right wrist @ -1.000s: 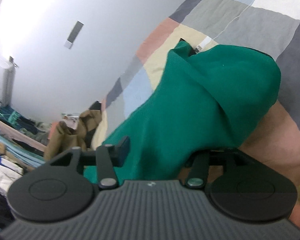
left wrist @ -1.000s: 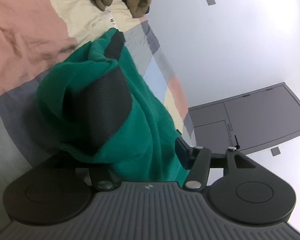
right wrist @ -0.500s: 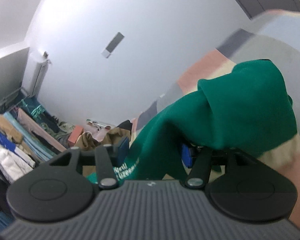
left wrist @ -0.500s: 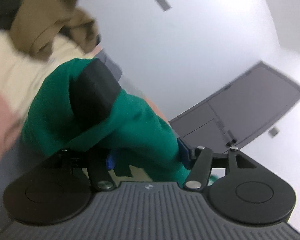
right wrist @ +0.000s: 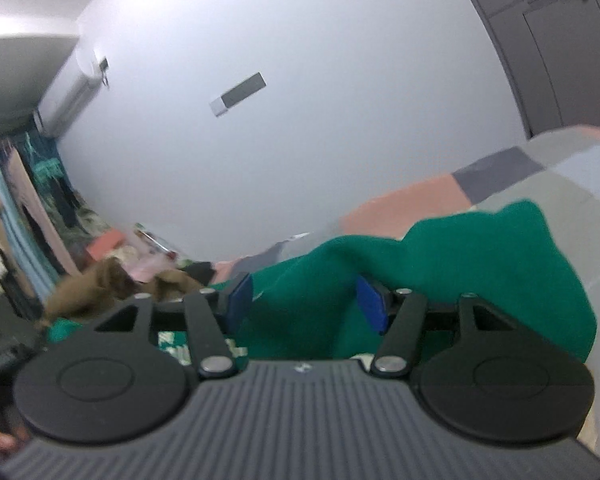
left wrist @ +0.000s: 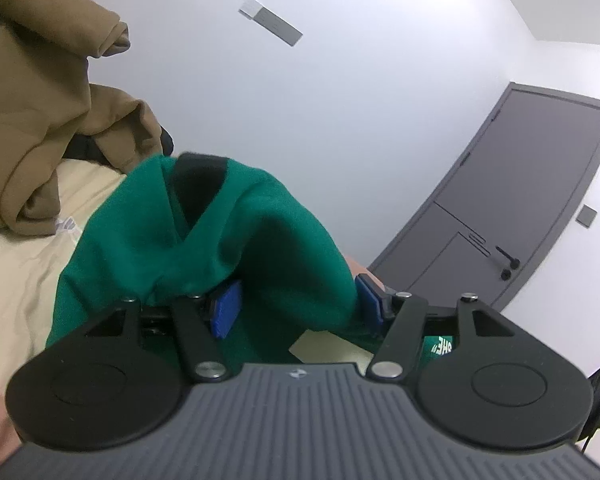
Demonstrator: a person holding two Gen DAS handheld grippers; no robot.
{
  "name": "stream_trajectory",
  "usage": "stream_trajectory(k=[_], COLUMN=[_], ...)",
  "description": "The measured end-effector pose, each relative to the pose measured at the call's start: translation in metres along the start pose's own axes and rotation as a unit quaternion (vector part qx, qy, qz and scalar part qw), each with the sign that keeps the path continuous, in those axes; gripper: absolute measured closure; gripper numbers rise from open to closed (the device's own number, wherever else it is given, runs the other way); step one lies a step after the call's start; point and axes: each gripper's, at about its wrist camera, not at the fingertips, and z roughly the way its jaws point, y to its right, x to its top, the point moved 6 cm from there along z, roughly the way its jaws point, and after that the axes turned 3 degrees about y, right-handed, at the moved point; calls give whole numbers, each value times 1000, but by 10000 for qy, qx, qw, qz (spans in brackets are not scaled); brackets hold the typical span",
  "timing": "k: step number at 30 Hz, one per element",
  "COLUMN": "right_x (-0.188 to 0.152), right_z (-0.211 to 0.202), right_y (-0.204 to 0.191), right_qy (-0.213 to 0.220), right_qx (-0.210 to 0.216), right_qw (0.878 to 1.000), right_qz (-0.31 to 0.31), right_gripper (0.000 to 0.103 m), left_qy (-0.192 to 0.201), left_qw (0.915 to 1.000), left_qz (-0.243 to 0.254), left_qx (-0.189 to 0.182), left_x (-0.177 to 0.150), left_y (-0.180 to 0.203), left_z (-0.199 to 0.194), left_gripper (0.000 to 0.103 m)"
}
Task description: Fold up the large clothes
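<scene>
A green garment [left wrist: 236, 236] with a black patch [left wrist: 198, 184] is bunched between the blue pads of my left gripper [left wrist: 296, 304], low over the patchwork bed cover [left wrist: 16, 264]. The jaws stand wide apart with cloth draped over and between them. In the right wrist view the same green garment [right wrist: 460, 264] lies between and over the blue pads of my right gripper [right wrist: 304, 300], whose jaws also stand wide apart. White lettering on the garment shows under both grippers.
A brown hoodie [left wrist: 32, 92] is heaped at the bed's far left, also in the right view [right wrist: 112, 280]. A white wall stands behind the bed, with a grey door [left wrist: 512, 200] to the right. Hanging clothes [right wrist: 16, 208] fill the far left of the right view.
Both grippers have tipped up from looking down at the bed toward the wall. Their blue pads, hidden under cloth a second ago, now show, and the green garment has dropped lower.
</scene>
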Motion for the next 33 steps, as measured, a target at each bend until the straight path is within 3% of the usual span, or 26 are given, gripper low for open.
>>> stream_trajectory(k=[4,8,13,18,24,29,31,33], right_x=[-12,-27,-39,-53,-50,-37,-33,-31], right_z=[25,56,103,137,128,91,70,51], right_y=[12,18,36,48,48,38,34,29], right_qy=[-120,-351,-729,-1083,-1070,-1041,-1029,-1050], right_qx=[-178,-258,-394,-510,-475,-511,-480,-440], right_qw=[9992,9968,9952,9919,9925,9931,9935,9933], right_qz=[-346,-665,-519,-435,-363,-160,25,181], right_gripper=[43,43,44,44,44,44,40,29], left_qy=[4,-188,-478,-586,-558,-529,-530,-572], left_qw=[10000,9993,9961,9962,9967,9961,9958,9951], left_qz=[76,-272,-665,-444,-297,-330,-447,-519], left_qx=[60,147,340,464,518,624,596,610], left_x=[-4,-6,-17,-26,-25,-22,-23,-26], left_y=[-11,-37,-70,-80,-70,-56,-52,-49], left_z=[17,46,73,86,74,43,28,11], left_gripper=[36,36,36,36,34,28,26,25])
